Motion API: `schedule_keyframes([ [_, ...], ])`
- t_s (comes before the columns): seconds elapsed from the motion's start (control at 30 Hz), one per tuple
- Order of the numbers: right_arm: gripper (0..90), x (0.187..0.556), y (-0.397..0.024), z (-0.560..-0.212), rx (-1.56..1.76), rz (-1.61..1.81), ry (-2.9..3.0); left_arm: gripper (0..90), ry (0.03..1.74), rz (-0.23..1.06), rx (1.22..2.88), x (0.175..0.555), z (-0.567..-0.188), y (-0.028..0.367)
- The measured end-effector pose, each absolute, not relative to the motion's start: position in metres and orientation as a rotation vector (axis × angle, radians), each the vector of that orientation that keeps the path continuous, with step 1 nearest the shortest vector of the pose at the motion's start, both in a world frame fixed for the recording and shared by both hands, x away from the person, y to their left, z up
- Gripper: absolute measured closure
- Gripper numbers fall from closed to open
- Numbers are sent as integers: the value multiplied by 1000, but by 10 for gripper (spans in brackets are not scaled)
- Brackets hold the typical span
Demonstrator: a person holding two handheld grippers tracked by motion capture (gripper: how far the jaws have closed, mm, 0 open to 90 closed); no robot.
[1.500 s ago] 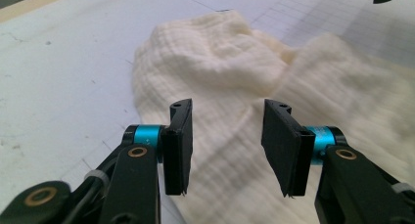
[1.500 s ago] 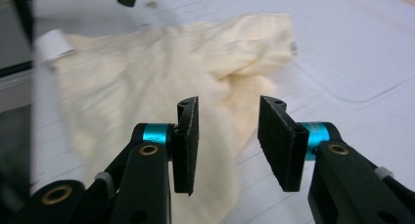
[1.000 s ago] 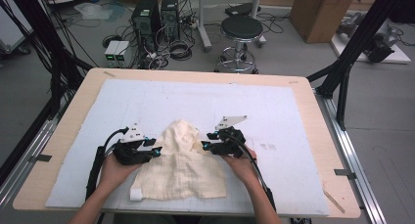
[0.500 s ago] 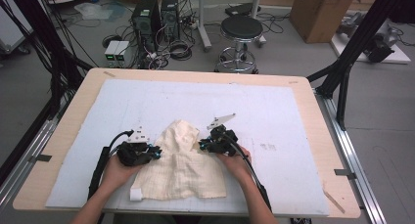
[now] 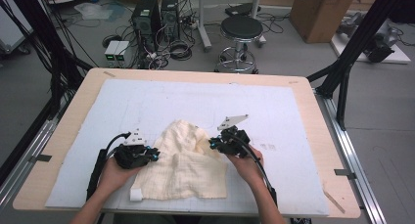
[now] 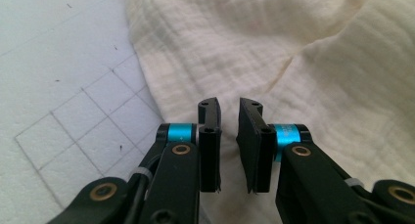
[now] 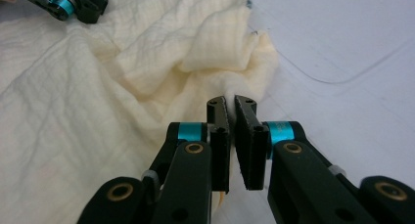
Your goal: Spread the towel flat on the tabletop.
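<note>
A cream crinkled cloth (image 5: pixel 186 160) lies rumpled on the white gridded mat (image 5: pixel 293 116), with a small white tag (image 5: pixel 136 194) at its near left corner. My left gripper (image 5: pixel 155 154) is at the cloth's left edge. Its jaws (image 6: pixel 229 116) have just been closing and now stand narrow with cloth (image 6: pixel 293 48) filling the gap. My right gripper (image 5: pixel 214 145) is at the cloth's right edge. In the right gripper view it (image 7: pixel 231 106) is shut on a raised fold of the cloth (image 7: pixel 98 97), and the left gripper (image 7: pixel 63 4) shows far off at the top left.
The mat covers a wooden table (image 5: pixel 313 87), with bare mat to the right and far side of the cloth. On the floor beyond stand a stool (image 5: pixel 242 28), computer towers (image 5: pixel 151 13) with cables and a cardboard box (image 5: pixel 320 9). Black frame legs (image 5: pixel 342 72) flank the table.
The right gripper slid a little left into the cloth's edge and came back, and the cloth's right side is now bunched and lifted. The left hand stayed in place.
</note>
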State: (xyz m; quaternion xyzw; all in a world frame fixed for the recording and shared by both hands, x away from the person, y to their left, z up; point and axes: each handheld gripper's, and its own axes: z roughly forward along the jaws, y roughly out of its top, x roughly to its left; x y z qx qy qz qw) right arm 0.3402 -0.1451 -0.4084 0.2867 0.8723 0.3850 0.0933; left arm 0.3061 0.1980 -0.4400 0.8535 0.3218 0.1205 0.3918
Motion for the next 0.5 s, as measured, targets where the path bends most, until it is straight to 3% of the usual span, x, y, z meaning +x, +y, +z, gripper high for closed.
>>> schedule_keyframes([
  [0.5,841,325,-195,-412,985,1082,2505,784,819,310,2167,304,-440,199],
])
